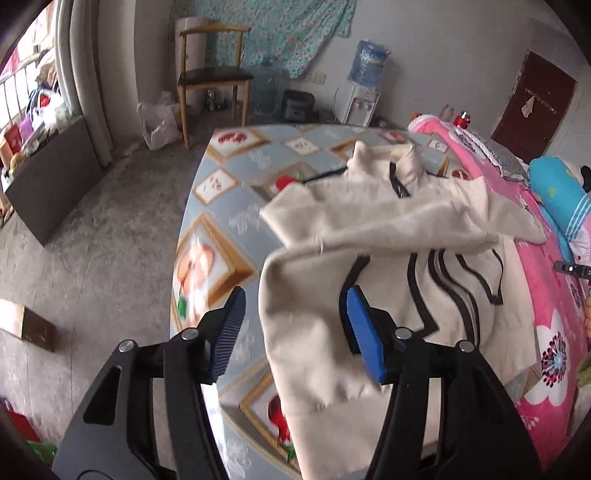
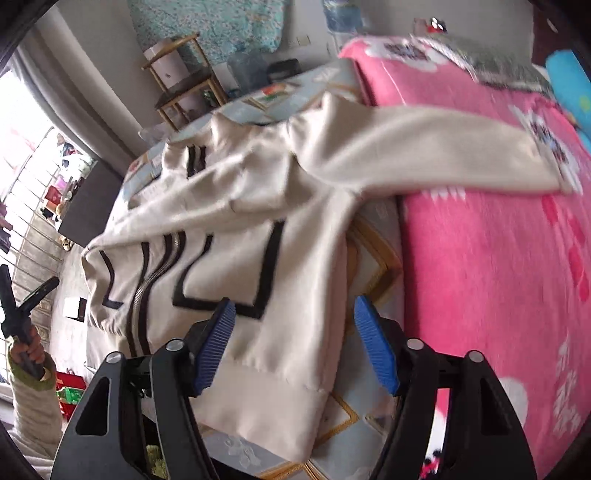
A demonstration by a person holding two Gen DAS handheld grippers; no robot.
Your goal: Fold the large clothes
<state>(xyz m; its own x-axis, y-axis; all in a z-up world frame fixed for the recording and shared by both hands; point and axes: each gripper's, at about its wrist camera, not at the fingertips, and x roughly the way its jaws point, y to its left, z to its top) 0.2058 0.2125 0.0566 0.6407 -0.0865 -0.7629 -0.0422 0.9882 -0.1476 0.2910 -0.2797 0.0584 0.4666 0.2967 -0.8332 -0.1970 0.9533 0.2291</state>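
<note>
Lying half-folded on patterned bed [image 1: 221, 206], cream jacket [image 2: 258, 229], sleeve crossed over

1. Bare grey concrete floor [image 1: 92, 229], plain pale walls [image 1: 443, 55].
2. Wooden chair [image 1: 212, 74] against the wall, floral cloth [image 1: 280, 29] hung behind it.
3. Bright barred window [image 2: 26, 192], dark red door [image 1: 535, 99].

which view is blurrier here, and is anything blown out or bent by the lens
Right wrist view: motion blur smears the pink blanket and cream jacket; the window at left is blown out. Left wrist view: sharper, slight blur on the jacket's stripes; fisheye curves the table edge, corners vignetted.
</note>
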